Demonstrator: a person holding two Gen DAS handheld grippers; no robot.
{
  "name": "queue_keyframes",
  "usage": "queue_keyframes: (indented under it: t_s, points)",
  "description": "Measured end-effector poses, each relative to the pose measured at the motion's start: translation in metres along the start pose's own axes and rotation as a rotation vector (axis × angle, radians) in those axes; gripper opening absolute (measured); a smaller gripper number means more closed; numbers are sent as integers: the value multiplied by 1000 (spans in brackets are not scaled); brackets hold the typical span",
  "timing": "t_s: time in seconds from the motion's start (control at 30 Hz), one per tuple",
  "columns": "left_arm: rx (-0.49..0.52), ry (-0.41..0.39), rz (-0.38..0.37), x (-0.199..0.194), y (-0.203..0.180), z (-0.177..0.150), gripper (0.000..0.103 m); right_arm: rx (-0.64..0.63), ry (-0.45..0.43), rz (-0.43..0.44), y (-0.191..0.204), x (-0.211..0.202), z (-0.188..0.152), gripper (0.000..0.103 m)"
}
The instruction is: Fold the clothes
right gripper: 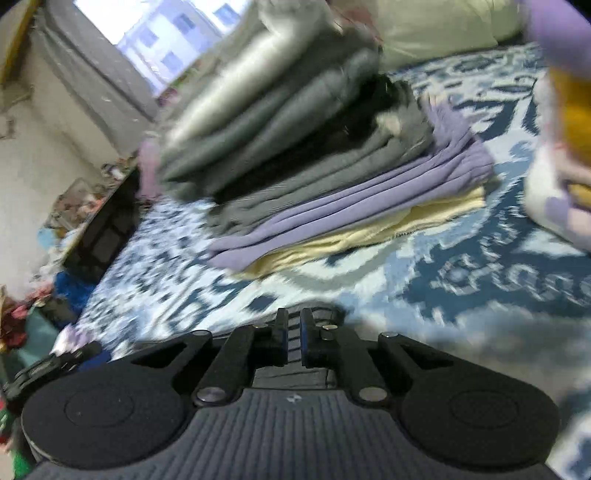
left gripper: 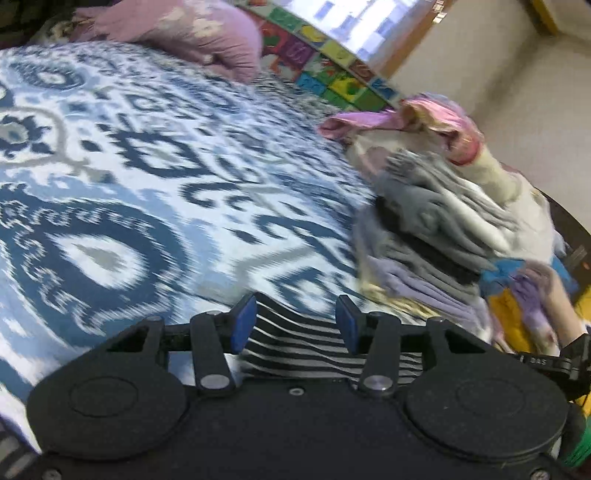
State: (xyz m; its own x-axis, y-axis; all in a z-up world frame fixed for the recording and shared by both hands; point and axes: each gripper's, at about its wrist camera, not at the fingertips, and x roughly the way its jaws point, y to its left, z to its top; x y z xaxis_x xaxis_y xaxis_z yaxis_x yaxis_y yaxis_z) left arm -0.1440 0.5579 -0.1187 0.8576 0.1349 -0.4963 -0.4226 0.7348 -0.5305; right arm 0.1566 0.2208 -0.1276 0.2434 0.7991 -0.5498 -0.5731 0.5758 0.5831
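Note:
A black-and-white striped garment (left gripper: 295, 339) stretches between my two grippers, just above the bed. In the left wrist view my left gripper (left gripper: 296, 325) has its blue pads set apart, and a wide bunch of the striped cloth fills the gap and touches both. In the right wrist view my right gripper (right gripper: 293, 334) is nearly closed, with a thin fold of the striped garment (right gripper: 294, 338) pinched between its pads. A stack of folded clothes (right gripper: 314, 166), grey on lilac on pale yellow, lies ahead of the right gripper. The same stack of folded clothes (left gripper: 424, 240) is to the right of the left gripper.
The blue-and-white patterned bedspread (left gripper: 147, 166) covers the bed. A pink pillow (left gripper: 192, 29) lies at the far end. A loose heap of pink and cream clothes (left gripper: 443, 125) tops the pile. A yellow-and-purple garment (right gripper: 561, 147) sits at right. A person's forearm (left gripper: 561, 306) shows at the right edge.

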Motion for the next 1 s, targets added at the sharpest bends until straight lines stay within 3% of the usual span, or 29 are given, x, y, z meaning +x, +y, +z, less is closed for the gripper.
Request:
queue_keyframes:
  t_s: [0.17,0.33,0.43,0.53,0.6,0.63,0.67,0.73,0.8,0.93,0.97,1.0]
  points:
    - [107,60,-70,0,-65,-45,46,9,-64,-5,-10,-84,-47,10]
    - [273,170,-180,12,-150,-125,45,123,-158,-51,-41,-141,-115,11]
    - [349,242,-253,23,-195,-160,43,194,-163,-52,-54,-148,-152,11]
    - [381,315,-308,42,-226,-184,43,175,-134,-112,-52,-146,-170,10]
    - [340,356,-242,71,-225,-191,43,150,-111,-151,-49,-143,-176,7]
    - [308,379,-196,87,-221,-193,26,135,-110,-161,-49,-142,-179,7]
    - [224,378,-186,97,-211,-189,21,134,-112,-163,-50,-142,-182,5]
    - [35,343,-228,90,-194,-176,25,150,-113,-160,-52,-145,-183,4]
    - [-4,307,-229,82,-193,-171,33,161,-119,-157,-56,-150,-188,3]
    - [-6,386,-317,97,-208,-188,41,157,-150,-161,-54,-157,-190,5]
    - [6,384,-293,101,-211,-191,41,152,-159,-164,-53,-159,-191,8]
    - [20,364,-230,102,-211,-192,26,149,-168,-174,-53,-162,-192,9]
